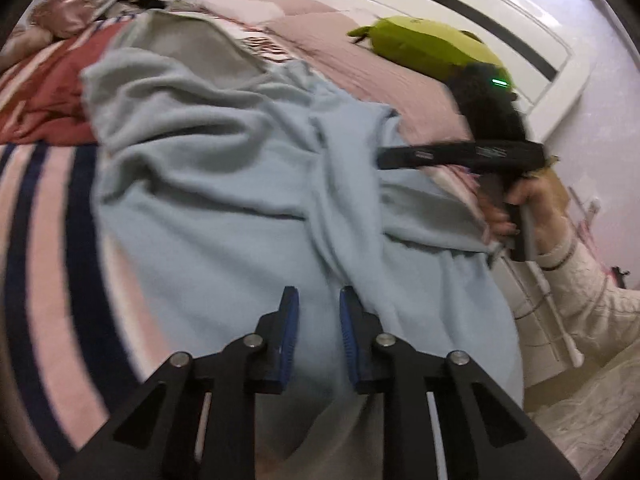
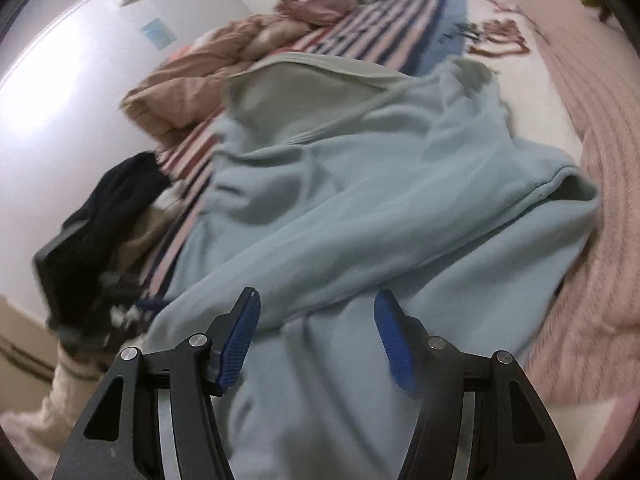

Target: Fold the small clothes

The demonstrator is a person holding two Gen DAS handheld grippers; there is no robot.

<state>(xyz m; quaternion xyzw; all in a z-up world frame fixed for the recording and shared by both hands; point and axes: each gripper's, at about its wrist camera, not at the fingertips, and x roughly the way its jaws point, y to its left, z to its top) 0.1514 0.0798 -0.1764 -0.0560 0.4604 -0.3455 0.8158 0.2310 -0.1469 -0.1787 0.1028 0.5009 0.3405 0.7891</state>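
A light blue garment [image 1: 224,184] lies crumpled on the bed [image 1: 360,60], spread over the striped blanket [image 1: 48,240] and reaching the pink quilt [image 2: 592,160] on its far side. Its grey inner lining shows at one open end, toward the far edge of the bed.

The left gripper [image 1: 319,316] hangs just above the near part of the garment. Its blue fingers [image 1: 289,320] stand a little apart and nothing is between them, so they are released.

The right gripper [image 2: 316,328] is also over the garment. Its fingers [image 2: 240,336] are spread wide, and cloth shows below the gap, but they do not pinch it. In the left wrist view this gripper [image 1: 384,158] points at a fold near the quilt side.

A yellow-green cushion [image 1: 428,46] lies on the quilt near the white headboard [image 1: 460,12]. A brown padded jacket [image 2: 208,80] lies at the other side of the bed.
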